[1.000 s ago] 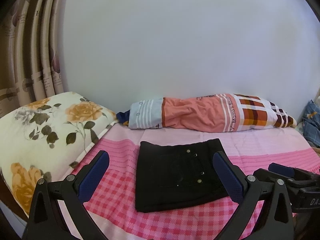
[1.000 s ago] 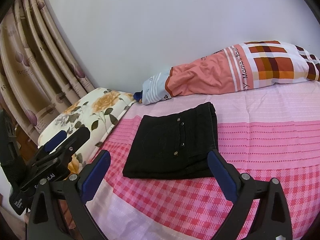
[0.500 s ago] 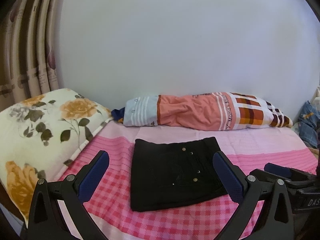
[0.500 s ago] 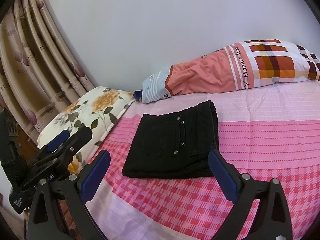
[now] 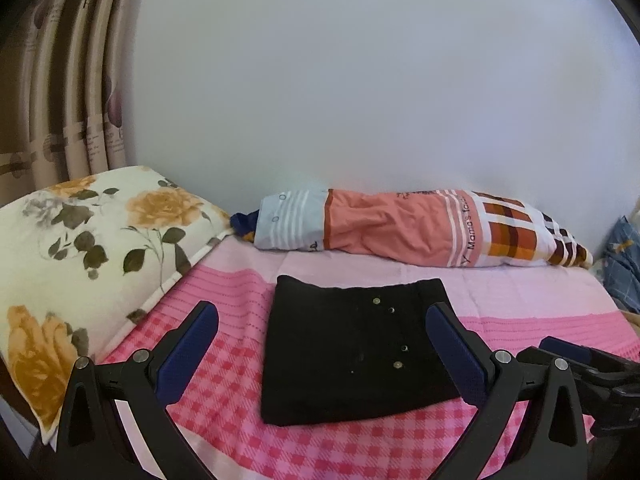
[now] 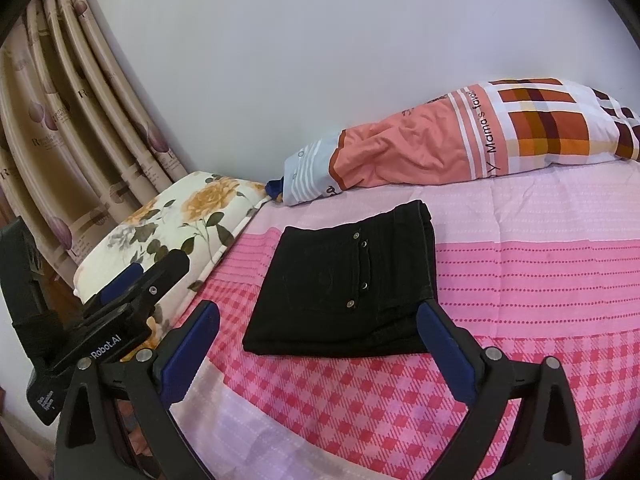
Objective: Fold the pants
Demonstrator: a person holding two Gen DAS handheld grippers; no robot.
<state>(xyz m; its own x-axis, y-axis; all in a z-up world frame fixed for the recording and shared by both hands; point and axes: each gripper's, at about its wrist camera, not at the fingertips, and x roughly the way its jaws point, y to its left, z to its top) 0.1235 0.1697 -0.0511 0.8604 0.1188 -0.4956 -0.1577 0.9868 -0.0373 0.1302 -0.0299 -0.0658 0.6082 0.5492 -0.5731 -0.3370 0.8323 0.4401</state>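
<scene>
Pink checked bedding (image 5: pixel 224 392) covers the bed against a pale wall, and the black pants (image 5: pixel 352 348) lie on it already folded into a compact flat rectangle, with a floral pillow (image 5: pixel 92 248) toward nine o'clock and a striped orange bolster (image 5: pixel 404 228) at twelve o'clock. Both the left tongs (image 5: pixel 322 344) and the right tongs (image 6: pixel 318 344) are spread wide and empty, held short of the bundle's six o'clock edge and apart from it. Judging by the rivets and thick stacked layers, the cloth is probably denim-like: soft yet fairly heavy, not slippery, best pinched through all layers at the two near corners so the fold stays together.
</scene>
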